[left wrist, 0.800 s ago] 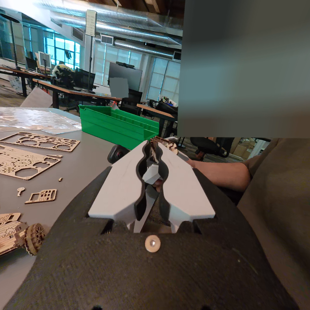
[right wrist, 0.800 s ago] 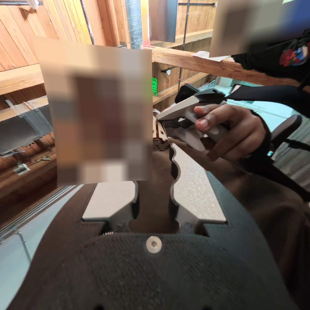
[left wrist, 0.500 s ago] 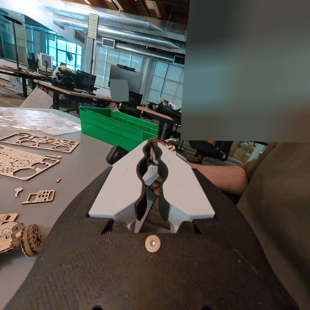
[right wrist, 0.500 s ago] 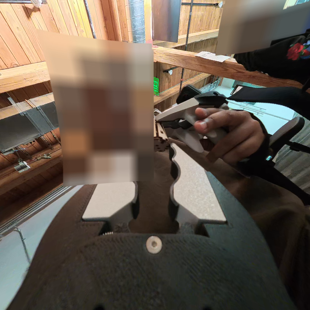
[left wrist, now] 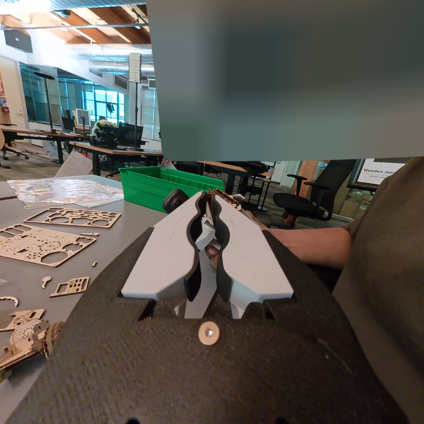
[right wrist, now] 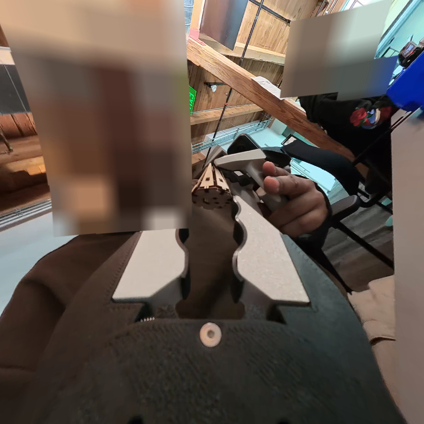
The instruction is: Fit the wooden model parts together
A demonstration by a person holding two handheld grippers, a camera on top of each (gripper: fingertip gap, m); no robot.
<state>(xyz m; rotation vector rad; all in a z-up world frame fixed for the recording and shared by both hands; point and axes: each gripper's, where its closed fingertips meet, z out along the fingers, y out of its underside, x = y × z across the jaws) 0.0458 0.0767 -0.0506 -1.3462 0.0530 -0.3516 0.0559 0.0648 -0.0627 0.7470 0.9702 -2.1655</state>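
Note:
In the left wrist view my left gripper point(left wrist: 209, 200) is nearly closed, pinching a thin wooden part point(left wrist: 209, 207) at its tips. More of that laser-cut wooden assembly point(left wrist: 227, 199) sticks out just beyond the tips. In the right wrist view the wooden assembly point(right wrist: 211, 190) sits at the tips of my right gripper point(right wrist: 212, 203), against the right finger. A mosaic patch hides the left fingertip. The left gripper point(right wrist: 241, 160) shows beyond it, held by a hand point(right wrist: 296, 202), and meets the assembly from the far side. Both are held above the table.
On the grey table point(left wrist: 137, 220) lie two wooden cut-out sheets point(left wrist: 71, 216) point(left wrist: 41, 247), small loose parts point(left wrist: 71, 286), a part-built wooden model point(left wrist: 27, 339) and plastic film point(left wrist: 62, 190). A green bin point(left wrist: 169, 190) stands behind. A forearm point(left wrist: 309, 245) crosses at right. My two grippers' fingertips are within a few centimetres of each other.
Both grippers have shifted together with the assembly. In the right wrist view the assembly has turned and shows a wider face. Both grips look unchanged.

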